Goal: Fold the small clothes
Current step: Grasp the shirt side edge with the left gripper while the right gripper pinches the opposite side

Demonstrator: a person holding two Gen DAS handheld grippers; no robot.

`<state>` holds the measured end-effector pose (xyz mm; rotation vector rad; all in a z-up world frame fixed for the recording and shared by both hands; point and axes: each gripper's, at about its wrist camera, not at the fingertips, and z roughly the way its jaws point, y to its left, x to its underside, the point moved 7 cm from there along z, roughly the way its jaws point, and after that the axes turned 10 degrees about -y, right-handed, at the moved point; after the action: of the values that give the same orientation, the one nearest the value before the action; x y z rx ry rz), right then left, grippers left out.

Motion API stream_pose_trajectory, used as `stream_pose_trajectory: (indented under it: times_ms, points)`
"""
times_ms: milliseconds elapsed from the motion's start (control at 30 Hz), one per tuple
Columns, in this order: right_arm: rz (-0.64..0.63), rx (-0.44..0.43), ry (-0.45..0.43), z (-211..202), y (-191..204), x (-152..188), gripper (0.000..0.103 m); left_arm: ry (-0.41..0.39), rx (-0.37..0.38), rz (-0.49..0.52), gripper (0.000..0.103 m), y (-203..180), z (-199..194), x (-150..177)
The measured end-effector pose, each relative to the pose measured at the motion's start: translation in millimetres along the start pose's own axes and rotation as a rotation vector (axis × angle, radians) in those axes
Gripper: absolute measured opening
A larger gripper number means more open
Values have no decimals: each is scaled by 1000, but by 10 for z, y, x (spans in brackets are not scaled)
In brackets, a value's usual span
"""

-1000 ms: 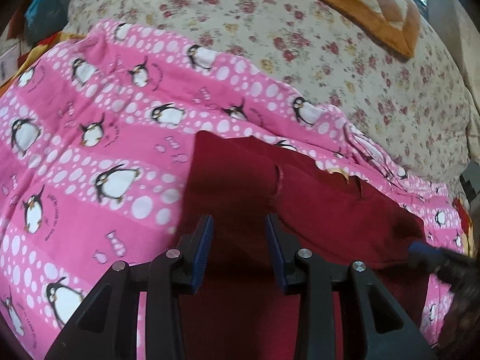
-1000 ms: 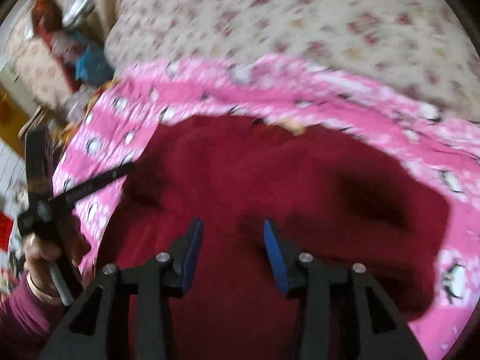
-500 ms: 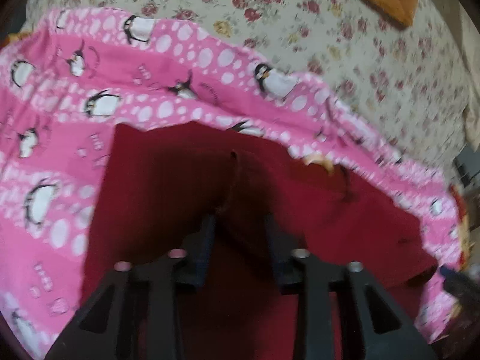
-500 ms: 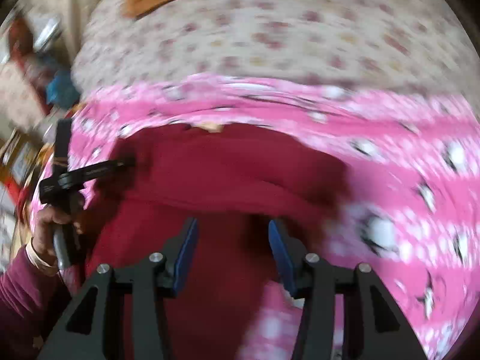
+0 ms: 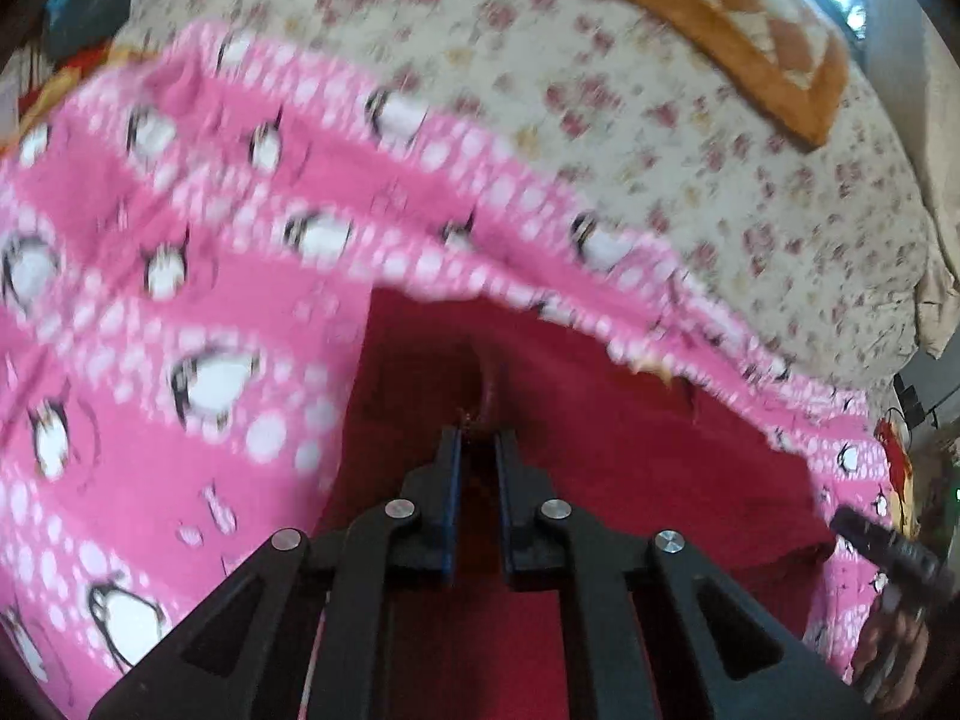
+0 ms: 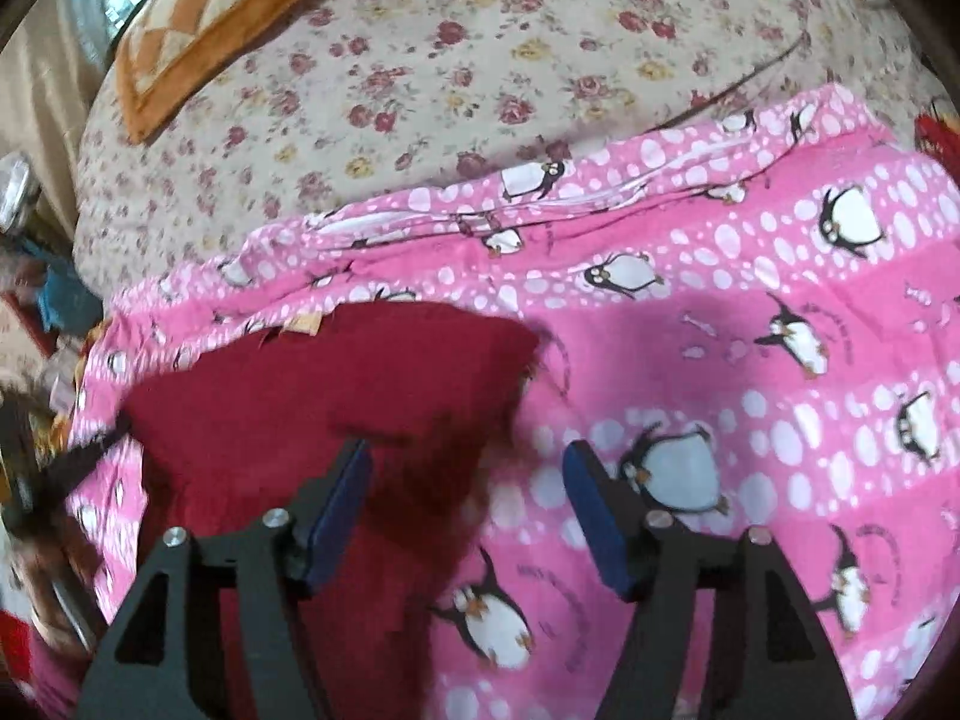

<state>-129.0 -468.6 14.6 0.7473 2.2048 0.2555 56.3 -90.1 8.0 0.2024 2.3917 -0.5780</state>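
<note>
Red garment: lay on the pink penguin sheet, atop the floral bedspread.
Left gripper: pinched onto a raised ridge of the garment — likely to carry a fold.
Right gripper: jaws spread apart, hovering at the garment's edge — holding nothing.

We count one dark red garment, one pink penguin-print blanket, one floral bedsheet and one orange checked cushion. Two grippers are in view: the left gripper and the right gripper.
</note>
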Motion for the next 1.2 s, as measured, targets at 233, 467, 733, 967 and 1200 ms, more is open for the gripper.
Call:
stream_pose_trajectory:
  times_ms: [233, 467, 733, 967, 1200]
  points:
    - [76, 10, 98, 567, 65, 35, 64, 7, -6, -1, 0, 67, 69, 90]
    - [-136, 121, -51, 653, 146, -243, 12, 41, -19, 19, 0, 88, 139, 204]
    - [-75, 108, -24, 355, 116, -238, 32, 35, -38, 47, 0, 66, 125, 221]
    - [-359, 176, 159, 319, 287, 485, 34, 36, -48, 74, 0, 64, 96, 260]
    - [-94, 78, 41, 142, 130, 122, 60, 31, -52, 82, 0, 75, 58, 284]
